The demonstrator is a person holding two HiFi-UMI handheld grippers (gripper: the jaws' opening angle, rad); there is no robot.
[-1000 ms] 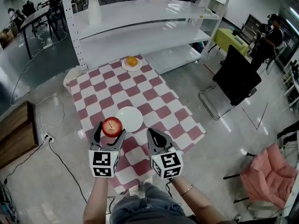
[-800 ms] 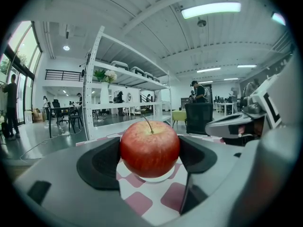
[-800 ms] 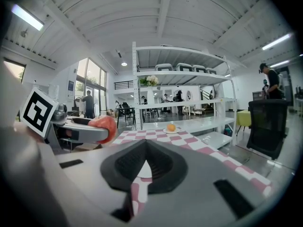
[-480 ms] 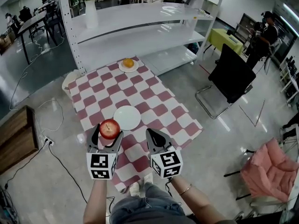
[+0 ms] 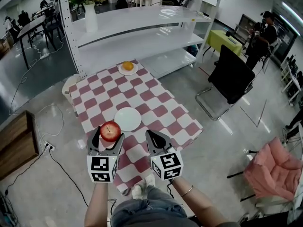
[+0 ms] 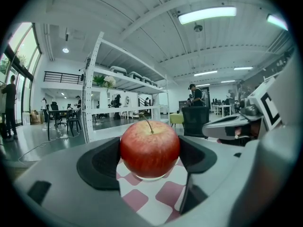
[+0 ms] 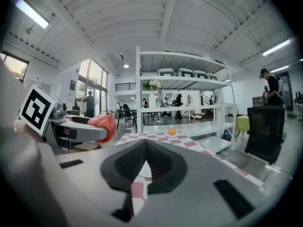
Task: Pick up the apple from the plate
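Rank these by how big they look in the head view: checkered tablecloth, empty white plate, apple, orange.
1. checkered tablecloth
2. empty white plate
3. apple, nearer the camera, which may enlarge it
4. orange, smallest, but farthest away, so its true size is unsure

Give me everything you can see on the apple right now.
The apple is red with pale yellowish streaks, smooth-skinned, round and whole, its thin stem pointing up. The left gripper is shut on it, one dark pad against each side. It is held clear of the white plate, which lies empty just beyond it on the checked tablecloth. Nothing else touches it.
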